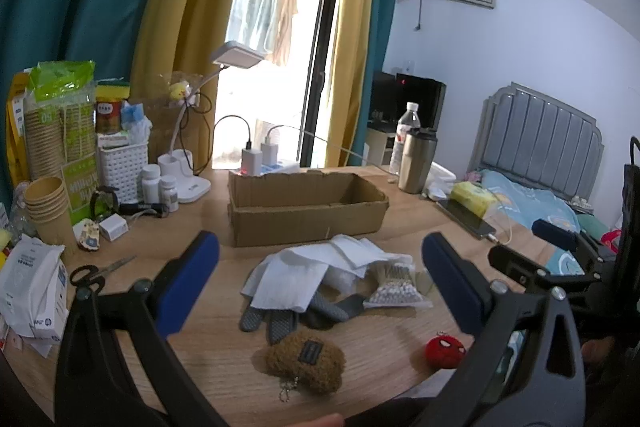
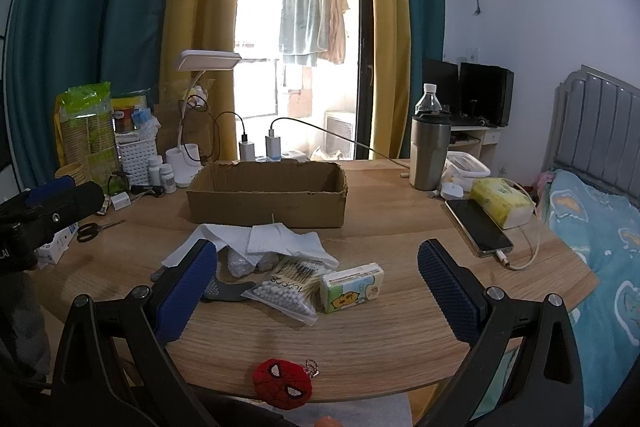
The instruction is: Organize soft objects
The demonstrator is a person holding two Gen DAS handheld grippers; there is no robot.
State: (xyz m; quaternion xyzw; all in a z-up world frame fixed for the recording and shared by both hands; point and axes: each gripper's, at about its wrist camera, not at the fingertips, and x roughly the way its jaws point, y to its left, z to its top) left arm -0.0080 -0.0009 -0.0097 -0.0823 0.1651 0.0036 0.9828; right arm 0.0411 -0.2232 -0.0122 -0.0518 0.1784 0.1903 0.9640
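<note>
Both claws, left (image 1: 320, 279) and right (image 2: 318, 285), gape empty above the table (image 2: 392, 331).

Sunlit balcony door (image 2: 304, 39), curtains (image 2: 96, 27), bed (image 2: 600, 211)

I hold both grippers raised above the near edge of the table, side by side and level, each aimed toward the far side. My left gripper (image 1: 320, 281) has its jaws spread wide, the blue-padded fingers (image 1: 188, 279) angled outward from black frames, with nothing between them. My right gripper (image 2: 318, 281) stands the same way, jaws wide apart, its textured blue pads (image 2: 450, 287) gripping nothing. From the left wrist view, the right gripper's black frame and one blue pad show at the right edge; from the right wrist view, the left gripper's body shows at the left edge. Neither gripper touches the table.
</note>
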